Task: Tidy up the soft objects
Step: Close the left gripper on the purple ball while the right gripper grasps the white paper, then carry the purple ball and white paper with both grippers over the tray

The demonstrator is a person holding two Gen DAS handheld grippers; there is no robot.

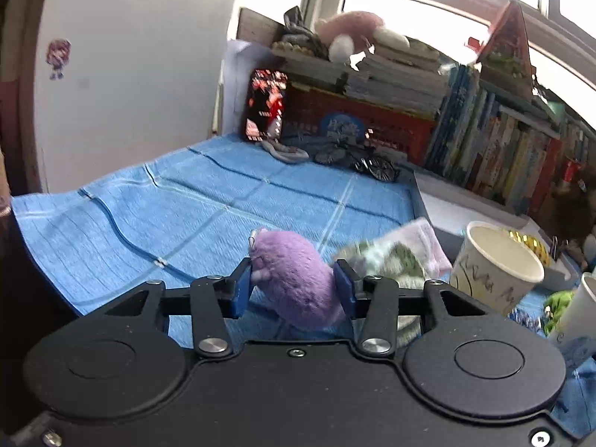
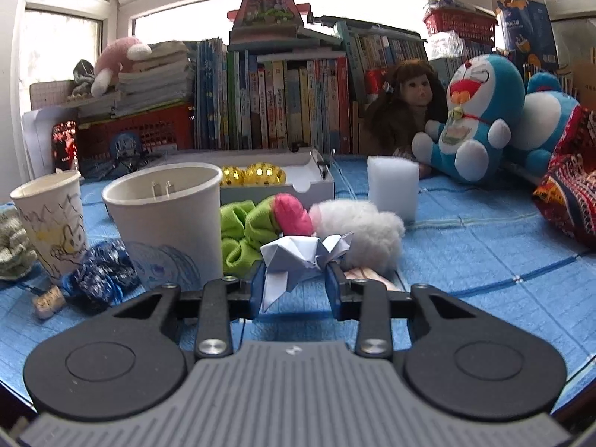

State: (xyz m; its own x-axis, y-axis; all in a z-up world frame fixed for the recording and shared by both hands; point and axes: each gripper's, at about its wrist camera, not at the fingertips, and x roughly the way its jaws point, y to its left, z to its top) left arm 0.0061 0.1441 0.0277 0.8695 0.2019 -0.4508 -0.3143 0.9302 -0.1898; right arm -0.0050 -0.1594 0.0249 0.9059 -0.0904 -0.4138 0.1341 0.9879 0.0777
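Looks like the pickup step: left gripper (image 1: 294, 285) jaws pinching the purple plush (image 1: 294, 279) on the blue-clothed tabletop (image 1: 149, 223), right gripper (image 2: 294, 283) jaws squeezing the paper origami (image 2: 294, 257) by the paper cup (image 2: 164, 219); next is probably lifting both gently.

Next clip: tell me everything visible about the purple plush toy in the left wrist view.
The purple plush toy is a small, oblong, fuzzy lilac piece with a paler nub on its left side and a small loop at its far tip. It lies on the blue cloth, its long axis running from far left to near right. It sits between the blue pads of the left gripper, which press on its sides. A folded pale towel lies just to its right.
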